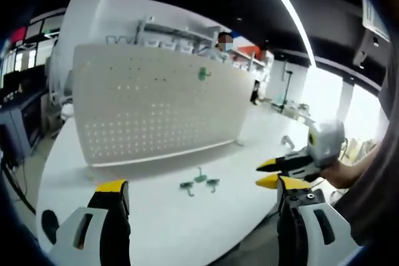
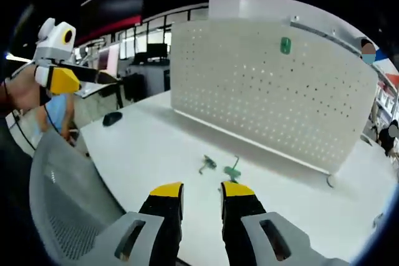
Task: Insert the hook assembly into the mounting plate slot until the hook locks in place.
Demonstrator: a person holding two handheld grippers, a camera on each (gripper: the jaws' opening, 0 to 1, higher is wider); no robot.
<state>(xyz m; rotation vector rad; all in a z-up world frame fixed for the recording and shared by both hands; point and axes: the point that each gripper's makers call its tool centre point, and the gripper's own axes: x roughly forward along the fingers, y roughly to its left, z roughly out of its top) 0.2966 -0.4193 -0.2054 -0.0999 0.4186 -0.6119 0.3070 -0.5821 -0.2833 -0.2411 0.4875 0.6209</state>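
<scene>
A white pegboard (image 1: 156,104) (image 2: 268,91) stands upright on the white table, with one green hook (image 1: 204,74) (image 2: 285,45) hanging near its top. Three loose green hooks (image 1: 200,182) lie on the table in front of it; in the right gripper view I make out two of these loose hooks (image 2: 219,167). My left gripper (image 1: 199,191) is wide open above the near table edge, short of the hooks. My right gripper (image 2: 202,190) (image 1: 272,173) hovers just before them, jaws slightly apart and holding nothing. The left gripper (image 2: 75,78) also appears at upper left, held in a hand.
A grey mesh chair back (image 2: 62,191) is close on the left. A dark mouse (image 2: 112,118) lies near the table's far left edge (image 2: 93,132). Desks, monitors and shelving stand behind the board, with a person there.
</scene>
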